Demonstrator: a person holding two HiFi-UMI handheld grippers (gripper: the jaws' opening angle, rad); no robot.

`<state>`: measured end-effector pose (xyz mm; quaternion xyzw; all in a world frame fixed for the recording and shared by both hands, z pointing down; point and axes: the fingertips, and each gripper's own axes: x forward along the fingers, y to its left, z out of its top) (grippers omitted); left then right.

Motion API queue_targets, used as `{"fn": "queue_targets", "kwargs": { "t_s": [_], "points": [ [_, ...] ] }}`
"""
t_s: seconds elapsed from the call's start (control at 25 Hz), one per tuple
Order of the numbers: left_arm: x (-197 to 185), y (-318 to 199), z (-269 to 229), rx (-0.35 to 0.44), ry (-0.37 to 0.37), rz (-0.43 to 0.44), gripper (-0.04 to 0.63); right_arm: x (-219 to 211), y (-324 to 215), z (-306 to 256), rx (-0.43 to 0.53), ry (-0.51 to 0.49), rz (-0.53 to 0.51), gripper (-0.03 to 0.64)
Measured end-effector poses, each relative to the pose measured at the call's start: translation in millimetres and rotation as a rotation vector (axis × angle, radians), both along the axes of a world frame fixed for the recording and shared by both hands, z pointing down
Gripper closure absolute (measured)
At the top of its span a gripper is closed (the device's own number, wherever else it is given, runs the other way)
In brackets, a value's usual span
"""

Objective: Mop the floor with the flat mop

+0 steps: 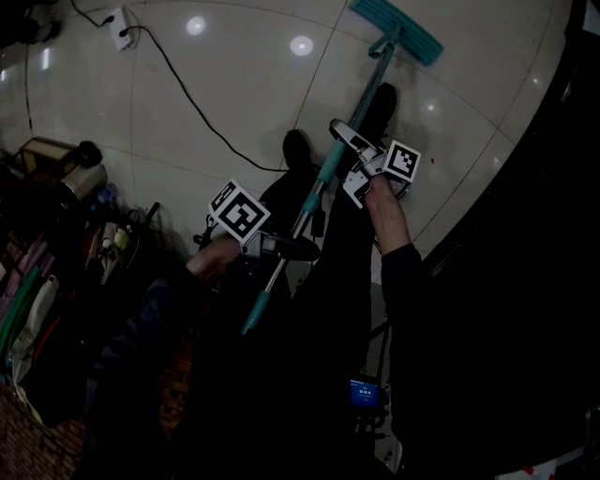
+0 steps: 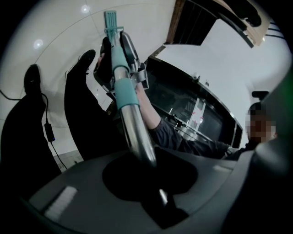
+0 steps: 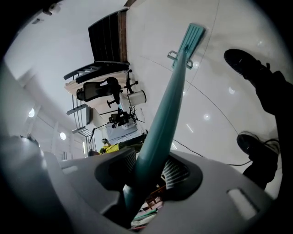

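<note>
Up front on the floor, mop head lies flat; right tool clamps the pole nearer that head, left tool clamps it farther back, on bare steel.

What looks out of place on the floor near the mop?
A black cable trails loose from the power strip across the floor toward the shoes, close beside the flat mop; it could snag. Nothing else stands out.
</note>
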<state>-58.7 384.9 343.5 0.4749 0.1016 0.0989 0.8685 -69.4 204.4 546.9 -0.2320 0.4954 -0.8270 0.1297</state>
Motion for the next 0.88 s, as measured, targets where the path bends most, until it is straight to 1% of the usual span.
{"fn": "queue_targets", "kwargs": {
  "t_s": [0.2, 0.36, 0.48, 0.56, 0.64, 0.8, 0.88],
  "points": [
    [39, -42, 5, 0.01, -0.003, -0.002, 0.518, 45, -50, -2, 0.025, 0.023, 0.015, 0.439],
    [83, -83, 17, 0.026, -0.004, -0.007, 0.52, 90, -93, 7, 0.029, 0.048, 0.012, 0.439],
    [137, -147, 31, 0.015, -0.007, -0.015, 0.52, 145, -155, 23, 0.017, 0.064, 0.019, 0.439],
    [171, -188, 44, 0.024, -0.01, -0.015, 0.52, 179, -196, 34, 0.009, 0.075, 0.028, 0.439],
    [181, -200, 49, 0.035, -0.007, -0.017, 0.521, 193, -209, 37, 0.014, 0.099, 0.038, 0.439],
    [178, -192, 50, 0.052, 0.004, -0.026, 0.522, 196, -205, 36, 0.038, 0.153, 0.034, 0.439],
    [186, -199, 55, 0.055, 0.004, -0.035, 0.526, 204, -216, 38, 0.052, 0.169, 0.037, 0.439]
  ]
}}
